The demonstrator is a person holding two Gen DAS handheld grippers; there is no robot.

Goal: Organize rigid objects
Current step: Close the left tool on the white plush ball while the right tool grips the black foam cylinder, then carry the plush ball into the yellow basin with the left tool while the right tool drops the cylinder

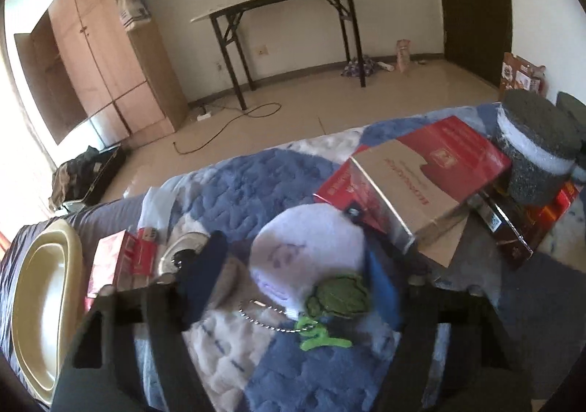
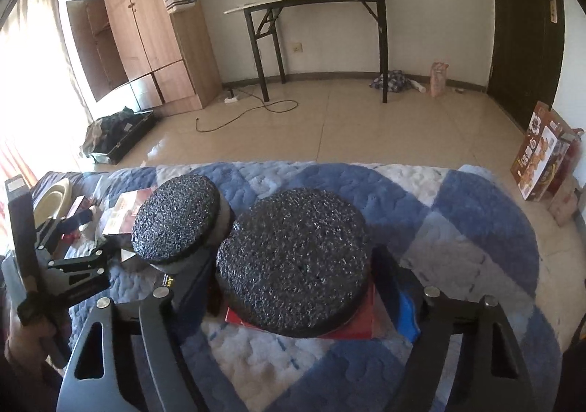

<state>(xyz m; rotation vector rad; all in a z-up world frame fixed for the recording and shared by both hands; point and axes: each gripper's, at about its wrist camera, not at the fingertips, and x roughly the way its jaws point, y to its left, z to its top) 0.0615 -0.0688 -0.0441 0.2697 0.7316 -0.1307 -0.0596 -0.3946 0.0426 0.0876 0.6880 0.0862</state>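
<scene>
In the left wrist view my left gripper (image 1: 293,276) is shut on a pale lilac plush keychain (image 1: 304,258) with a green patch and a ball chain, held just above the blue quilted bed. A red and tan box (image 1: 421,177) lies beyond it on a darker box. In the right wrist view my right gripper (image 2: 293,287) is shut around a large black foam disc (image 2: 296,265) that rests on a red box (image 2: 351,327). A smaller black foam cylinder (image 2: 175,221) stands to its left. The left gripper also shows at the left edge (image 2: 78,219).
A cream oval basin (image 1: 40,305), a pink and red packet (image 1: 117,258) and a metal object (image 1: 179,250) lie at the bed's left. Beyond the bed are tiled floor, a folding table (image 2: 311,8), a wardrobe (image 2: 146,27) and a cereal box (image 2: 542,159).
</scene>
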